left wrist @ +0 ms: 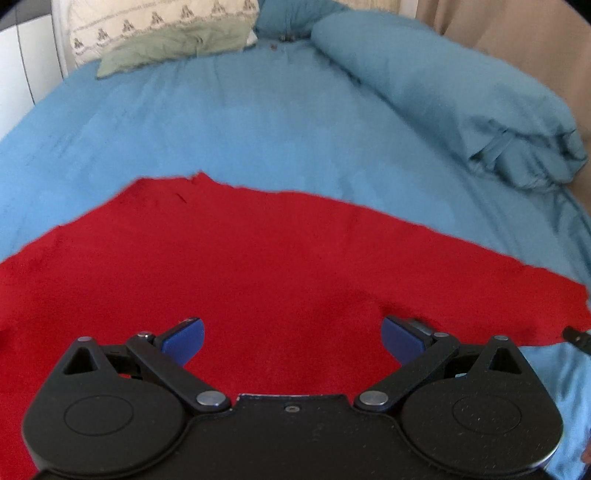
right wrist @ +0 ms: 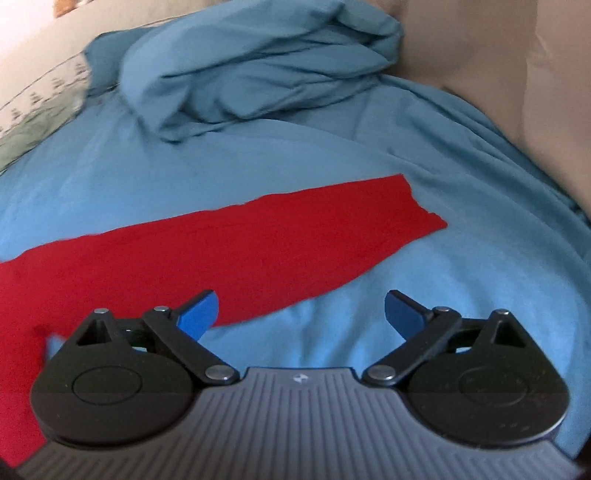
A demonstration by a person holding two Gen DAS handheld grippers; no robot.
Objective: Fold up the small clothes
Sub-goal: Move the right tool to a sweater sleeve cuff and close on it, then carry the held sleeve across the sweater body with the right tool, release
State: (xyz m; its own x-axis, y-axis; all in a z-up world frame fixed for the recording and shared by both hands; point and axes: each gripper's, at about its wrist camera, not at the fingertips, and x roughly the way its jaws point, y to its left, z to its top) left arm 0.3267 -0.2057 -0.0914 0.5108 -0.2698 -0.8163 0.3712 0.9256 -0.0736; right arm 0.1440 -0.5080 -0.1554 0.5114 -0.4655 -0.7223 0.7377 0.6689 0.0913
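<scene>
I take the blue bed sheet (left wrist: 229, 122) as my landmark: it covers the whole bed and is lightly creased. At its far end I see a cream pillow with a dark embroidered row (left wrist: 147, 26) and a pale green cloth (left wrist: 173, 48) lying against it. To the right of the sheet a bunched blue duvet (left wrist: 443, 96) rests along the edge. Beyond that runs a beige wall (right wrist: 535, 92). Left of the sheet stands a white panel (left wrist: 22, 62). Soft daylight.
</scene>
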